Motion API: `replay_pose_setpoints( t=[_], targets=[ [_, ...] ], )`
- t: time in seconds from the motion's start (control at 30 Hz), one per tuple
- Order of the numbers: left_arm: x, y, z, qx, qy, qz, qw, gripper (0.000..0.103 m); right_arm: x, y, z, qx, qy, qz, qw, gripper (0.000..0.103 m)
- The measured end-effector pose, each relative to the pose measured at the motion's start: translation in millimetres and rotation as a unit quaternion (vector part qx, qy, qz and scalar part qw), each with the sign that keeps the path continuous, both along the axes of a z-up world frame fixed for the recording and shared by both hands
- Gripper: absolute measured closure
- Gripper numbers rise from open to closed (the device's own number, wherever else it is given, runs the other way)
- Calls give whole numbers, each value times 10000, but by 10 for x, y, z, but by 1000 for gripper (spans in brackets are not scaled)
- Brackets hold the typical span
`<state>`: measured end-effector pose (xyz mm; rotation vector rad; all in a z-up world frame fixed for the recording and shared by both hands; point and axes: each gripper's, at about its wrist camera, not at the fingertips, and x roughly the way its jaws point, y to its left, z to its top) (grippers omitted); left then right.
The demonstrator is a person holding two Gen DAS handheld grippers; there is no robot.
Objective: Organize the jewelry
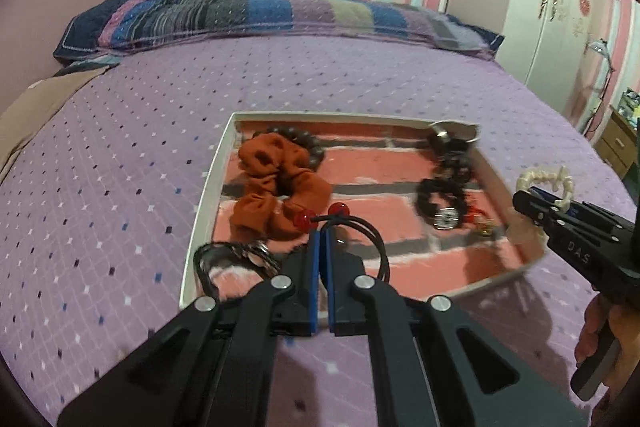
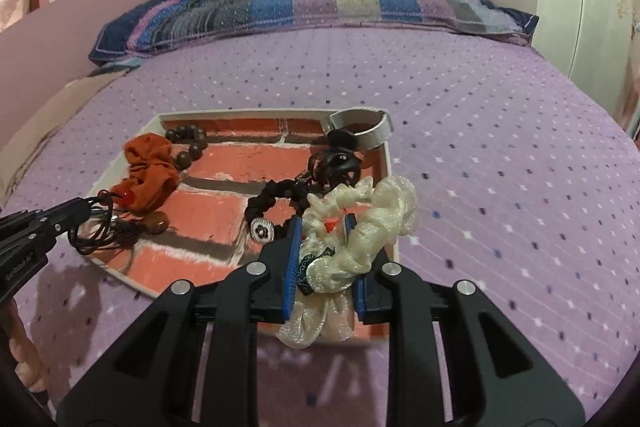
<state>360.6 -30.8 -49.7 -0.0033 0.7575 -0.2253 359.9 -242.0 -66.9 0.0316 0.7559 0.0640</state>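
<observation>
A shallow white tray (image 1: 208, 183) with a brick-pattern lining lies on the purple bed; it also shows in the right wrist view (image 2: 390, 163). My left gripper (image 1: 323, 231) is shut on a black cord hair tie with red beads (image 1: 338, 211), held over the tray's near side. My right gripper (image 2: 320, 227) is shut on a cream scrunchie (image 2: 372, 223), above the tray's right edge; it shows in the left wrist view (image 1: 546, 183) too. In the tray lie an orange scrunchie (image 1: 276, 183), a brown bead bracelet (image 2: 192, 143), a black bracelet (image 1: 440, 203) and a silver bangle (image 2: 362, 127).
The purple dotted bedspread (image 1: 120, 155) surrounds the tray. A striped pillow (image 1: 260, 15) lies at the head of the bed against the striped wall. A white wardrobe (image 1: 560, 7) stands at the right. A black cord with a ring (image 1: 240, 255) drapes over the tray's near-left corner.
</observation>
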Motion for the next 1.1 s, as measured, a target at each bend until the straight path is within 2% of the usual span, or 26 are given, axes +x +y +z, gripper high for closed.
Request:
replay_pose_setpoints(
  t=[0.13, 0.3, 0.37, 0.5, 0.57, 0.63, 0.7, 0.73, 0.77, 0.8, 0.9, 1.1],
  targets=[
    [178, 58, -148, 65, 149, 74, 9998, 100, 214, 78, -174, -19, 202, 14, 9998, 80],
    [217, 111, -226, -51, 305, 37, 9995, 99, 329, 173, -273, -239, 338, 114, 9991, 69],
    [186, 120, -209, -33, 288, 70, 9996, 99, 318, 188, -283, -312, 322, 127, 9989, 53],
    [72, 135, -129, 18, 283, 102, 9995, 98, 235, 194, -230, -323, 252, 151, 9990, 39],
    [-11, 138, -65, 54, 217, 113, 9997, 98, 139, 174, -144, -307, 152, 124, 9993, 28],
    [-115, 157, 22, -2, 160, 102, 9998, 97, 47, 151, -73, -273, 62, 98, 9996, 21],
    [-232, 189, 124, -69, 90, 129, 9999, 68, -82, 127, 12, -225, -32, 82, 9997, 16],
    [-311, 204, 187, -51, -38, 205, 9998, 33, -145, 111, 49, -222, -75, 53, 9997, 11],
    [-385, 218, 241, -24, -185, 266, 9995, 24, -234, 93, 94, -199, -123, 27, 9997, 9],
    [-510, 229, 323, -4, -383, 261, 9989, 24, -308, 80, 130, -164, -157, 31, 9997, 8],
    [-704, 247, 436, -75, -402, 160, 9990, 23, -570, 59, 231, -142, -255, 48, 9996, 5],
    [-1285, 415, 605, -56, -632, 418, 9971, 7, -1100, 55, 414, -77, -441, 121, 9989, 4]
  ],
)
